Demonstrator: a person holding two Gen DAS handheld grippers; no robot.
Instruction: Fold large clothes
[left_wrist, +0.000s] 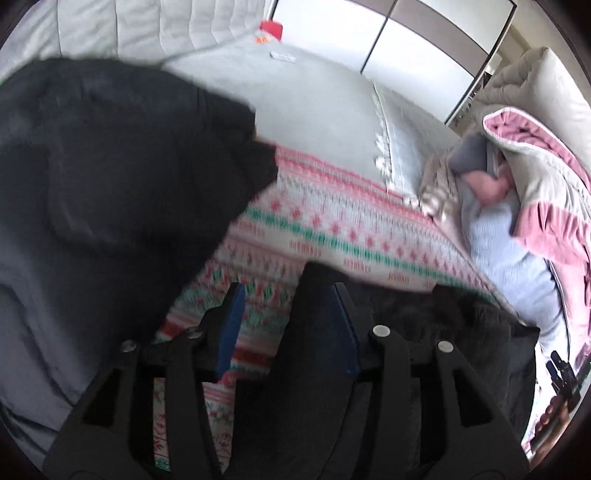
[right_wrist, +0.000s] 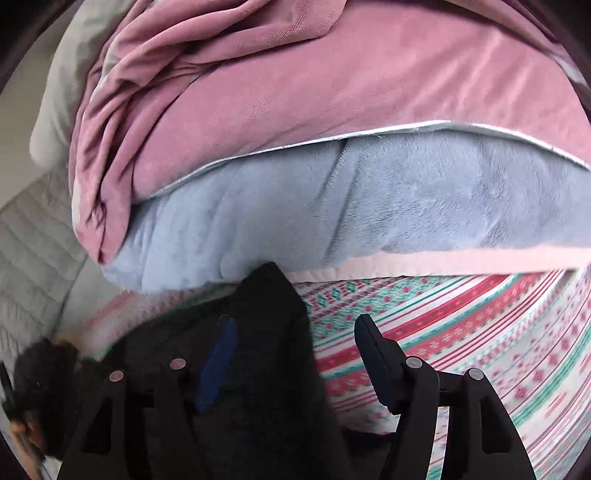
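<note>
Bedding fills both views: a patterned blanket with red, pink and green bands lies across a bed, and a dark garment is spread over it. Seen from the left wrist camera, the left gripper points down at the blanket with its jaws standing apart; a fold of the dark garment rises between the blue-lined fingers, and whether the pads press it cannot be told through the blur. To the left of that gripper the bulk of the garment covers a grey sheet. Farther out lie a grey pillow, a heap of pink and grey quilts, a pale padded headboard and a small red thing. In the right wrist view, the right gripper has its jaws wide apart, a peak of the dark garment standing between them against the left finger, clear of the right one. Beyond it a grey-blue plush quilt lies under a pink one.
</note>
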